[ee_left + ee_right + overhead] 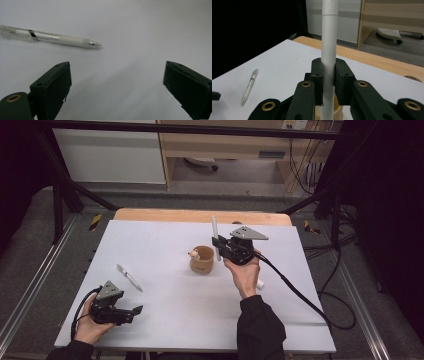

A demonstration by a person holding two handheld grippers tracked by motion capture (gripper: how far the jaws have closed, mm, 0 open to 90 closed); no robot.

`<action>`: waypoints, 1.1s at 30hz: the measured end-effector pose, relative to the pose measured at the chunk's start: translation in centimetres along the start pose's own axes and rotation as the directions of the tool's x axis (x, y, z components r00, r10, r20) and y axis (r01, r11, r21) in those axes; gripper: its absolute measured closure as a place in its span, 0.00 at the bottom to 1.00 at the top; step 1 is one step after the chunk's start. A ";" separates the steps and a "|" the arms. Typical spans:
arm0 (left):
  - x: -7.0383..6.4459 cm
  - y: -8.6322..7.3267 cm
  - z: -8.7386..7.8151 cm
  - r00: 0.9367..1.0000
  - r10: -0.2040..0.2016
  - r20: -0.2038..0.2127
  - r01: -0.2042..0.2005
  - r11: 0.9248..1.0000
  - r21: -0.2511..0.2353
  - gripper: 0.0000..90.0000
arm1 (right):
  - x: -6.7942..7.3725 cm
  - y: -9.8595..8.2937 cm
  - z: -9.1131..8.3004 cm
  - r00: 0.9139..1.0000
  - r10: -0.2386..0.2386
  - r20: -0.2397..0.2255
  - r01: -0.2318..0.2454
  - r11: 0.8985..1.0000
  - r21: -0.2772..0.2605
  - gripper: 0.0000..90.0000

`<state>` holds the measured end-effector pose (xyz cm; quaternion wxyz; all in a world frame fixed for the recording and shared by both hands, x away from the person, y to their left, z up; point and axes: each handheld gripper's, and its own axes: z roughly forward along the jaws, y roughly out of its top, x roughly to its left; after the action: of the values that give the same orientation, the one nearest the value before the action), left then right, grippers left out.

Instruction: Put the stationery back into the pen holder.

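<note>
Our right hand-held gripper [329,82] clenches an upright white pen [329,50] above the wooden cup [202,259], its lower end hidden; the cup's small contents are unclear. Our left hand-held gripper [117,87] rests released near a clear pen [52,37] on the worktop [170,310].

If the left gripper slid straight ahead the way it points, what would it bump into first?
Probably nothing: the left gripper points at bare white table. The clear pen lies off to one side, though depth is hard to judge.
</note>
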<state>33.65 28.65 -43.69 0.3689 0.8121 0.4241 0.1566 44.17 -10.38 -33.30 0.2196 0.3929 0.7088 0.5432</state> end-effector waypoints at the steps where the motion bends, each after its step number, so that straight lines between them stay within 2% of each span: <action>1: 0.0 0.0 0.0 1.000 -0.001 0.002 0.001 1.000 -0.001 0.09 | 0.0 0.1 0.3 1.000 0.001 0.001 -0.001 1.000 -0.005 0.88; 7: 0.1 0.0 0.0 1.000 -0.008 0.005 0.008 1.000 -0.001 0.09 | 0.2 0.4 1.9 1.000 0.002 0.001 -0.002 1.000 -0.010 0.88; 16: 0.1 -0.1 0.1 1.000 -0.004 0.009 0.004 1.000 0.004 0.09 | -0.3 -0.2 3.9 1.000 0.020 0.001 -0.020 1.000 -0.011 0.88; 27: 0.1 -0.1 0.2 1.000 -0.003 0.012 0.002 1.000 0.009 0.09 | -0.3 -1.6 6.3 1.000 0.029 -0.006 -0.029 0.999 0.019 0.88; 33: 0.1 -0.1 0.2 1.000 -0.003 0.013 0.003 1.000 0.009 0.09 | -0.3 -2.5 7.2 1.000 0.027 -0.006 -0.027 0.998 0.053 0.88</action>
<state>33.72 28.68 -43.89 0.3683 0.8142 0.4234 0.1489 48.92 -6.60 -37.92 0.1993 0.4062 0.7183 0.5286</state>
